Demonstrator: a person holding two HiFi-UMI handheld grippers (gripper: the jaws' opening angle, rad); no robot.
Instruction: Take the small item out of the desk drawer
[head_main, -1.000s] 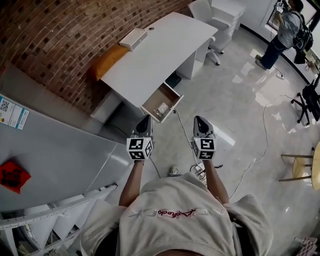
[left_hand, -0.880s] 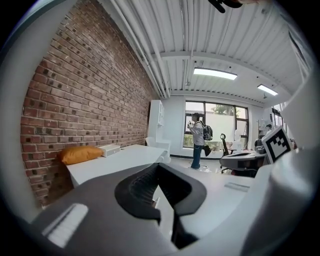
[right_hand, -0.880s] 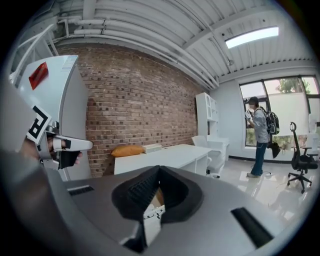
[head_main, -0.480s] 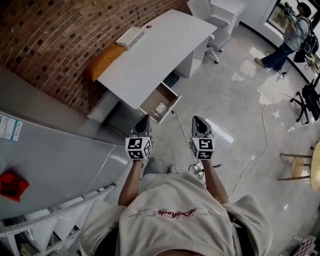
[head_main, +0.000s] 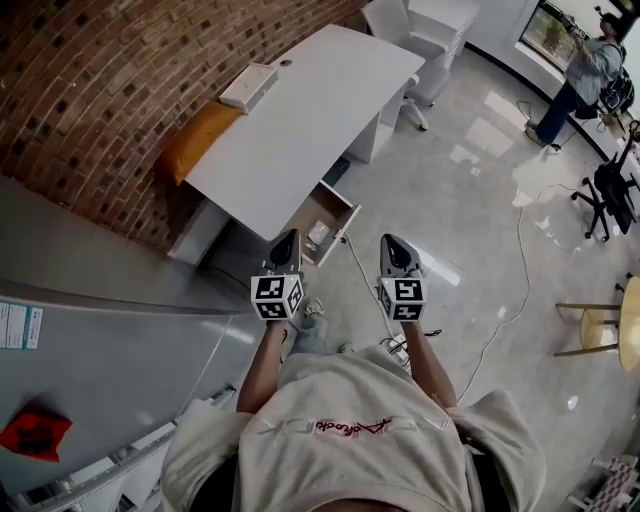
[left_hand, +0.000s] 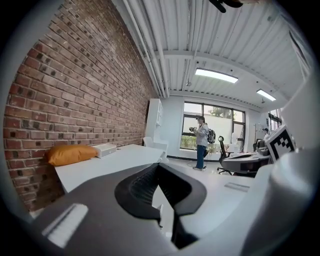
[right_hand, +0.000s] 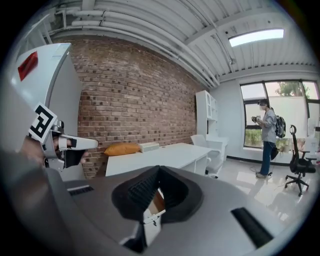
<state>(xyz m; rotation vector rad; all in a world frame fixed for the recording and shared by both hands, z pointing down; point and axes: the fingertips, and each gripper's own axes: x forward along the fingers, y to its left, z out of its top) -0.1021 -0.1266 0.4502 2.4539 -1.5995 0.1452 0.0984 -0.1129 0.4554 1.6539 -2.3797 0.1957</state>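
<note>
The white desk (head_main: 300, 110) stands against the brick wall, and its drawer (head_main: 326, 212) is pulled out, wood-coloured inside. A small pale item (head_main: 318, 235) lies in the drawer. My left gripper (head_main: 289, 240) hangs just short of the drawer's near corner, jaws shut and empty. To its right, over the floor, my right gripper (head_main: 389, 242) is also shut and empty. In the left gripper view the left gripper's (left_hand: 159, 165) closed tips point along the desk. In the right gripper view part of the drawer (right_hand: 151, 216) shows between the right gripper's (right_hand: 159, 168) closed jaws.
An orange cushion (head_main: 192, 138) and a white box (head_main: 248, 86) lie at the desk's wall side. A grey cabinet (head_main: 100, 350) fills the left. Cables (head_main: 500, 320) trail on the tiled floor, and a stool (head_main: 600, 335) is at right. A person (head_main: 590, 70) stands far off.
I have stepped toward the desk with both grippers carried forward. The open drawer now lies closer to the left gripper's tip. Both stay shut.
</note>
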